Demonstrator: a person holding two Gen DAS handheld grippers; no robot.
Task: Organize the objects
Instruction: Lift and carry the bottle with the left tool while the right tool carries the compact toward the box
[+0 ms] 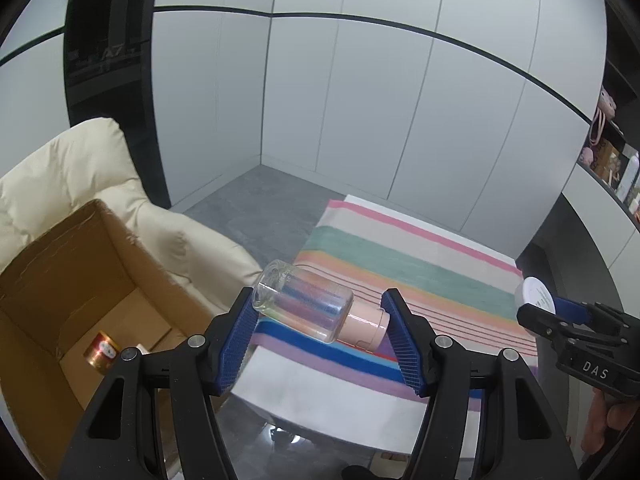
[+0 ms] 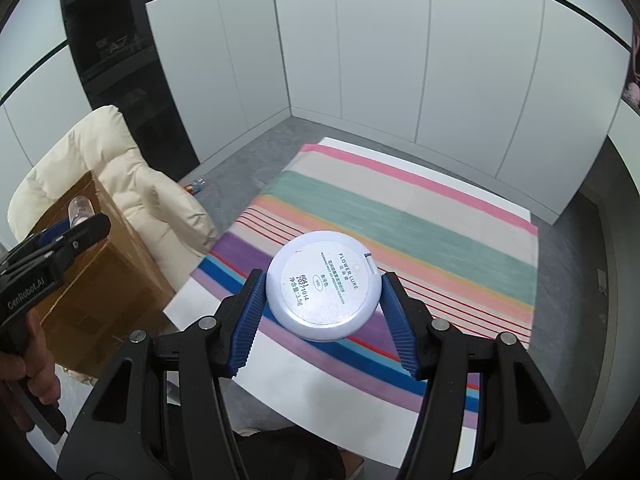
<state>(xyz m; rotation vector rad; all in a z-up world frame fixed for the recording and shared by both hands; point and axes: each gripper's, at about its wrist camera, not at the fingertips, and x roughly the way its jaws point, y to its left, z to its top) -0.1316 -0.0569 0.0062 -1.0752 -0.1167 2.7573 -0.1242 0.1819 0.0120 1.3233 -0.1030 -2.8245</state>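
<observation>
My left gripper [image 1: 318, 314] is shut on a clear bottle with a pink cap [image 1: 316, 306], held sideways in the air near the left edge of the table. It also shows in the right wrist view [image 2: 80, 209] over the cardboard box. My right gripper [image 2: 322, 294] is shut on a round pale-blue compact [image 2: 323, 285], label side up, held above the striped cloth [image 2: 420, 216]. The compact also shows in the left wrist view [image 1: 534, 292] at the right. An open cardboard box [image 1: 60, 264] stands at the left with a small gold tin [image 1: 101, 351] on its floor.
The striped cloth covers a white table [image 1: 320, 392]. A cream padded armchair [image 1: 72, 168] stands behind the box. White cabinet walls close off the back. A shelf with small items [image 1: 612, 160] is at the far right. A small object lies on the grey floor [image 2: 196, 187].
</observation>
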